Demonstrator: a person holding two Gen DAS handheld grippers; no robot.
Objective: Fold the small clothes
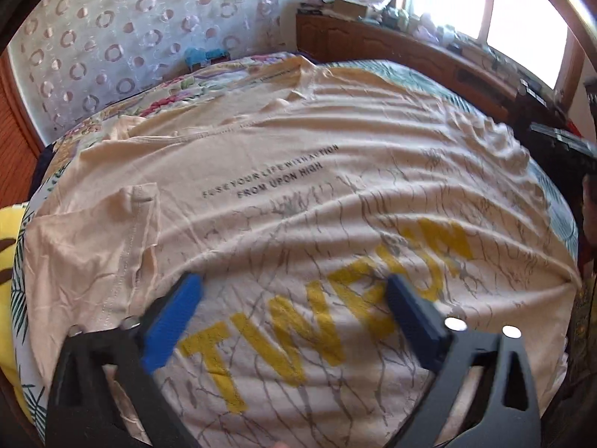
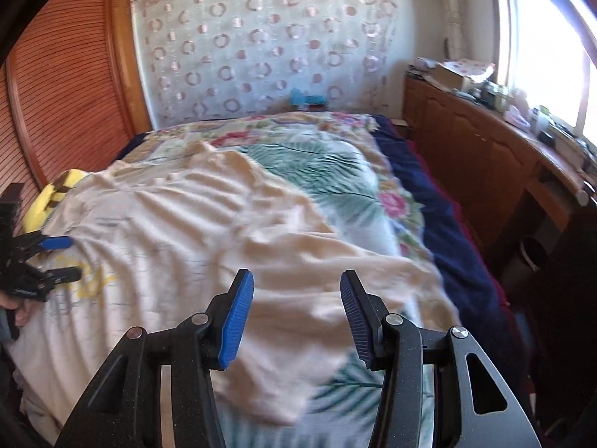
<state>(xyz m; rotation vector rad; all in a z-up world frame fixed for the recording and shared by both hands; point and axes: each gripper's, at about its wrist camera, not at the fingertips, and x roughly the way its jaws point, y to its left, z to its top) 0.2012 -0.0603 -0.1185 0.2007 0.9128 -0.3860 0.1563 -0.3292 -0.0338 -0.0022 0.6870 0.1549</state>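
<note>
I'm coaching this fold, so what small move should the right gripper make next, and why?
Probably lower the right gripper onto the beige T-shirt edge below it and close. Both grippers are open and hold nothing, the left gripper is over the yellow print, and the shirt lies spread and wrinkled on the floral bedspread.

Your cream T-shirt point(image 1: 283, 156) lies spread flat and rippled on the bed, not yet folded. Its yellow block lettering point(image 1: 317, 317) sits toward 6 o'clock in the left wrist view, one sleeve point(image 1: 93, 246) at 9 o'clock, the collar toward 12.
</note>
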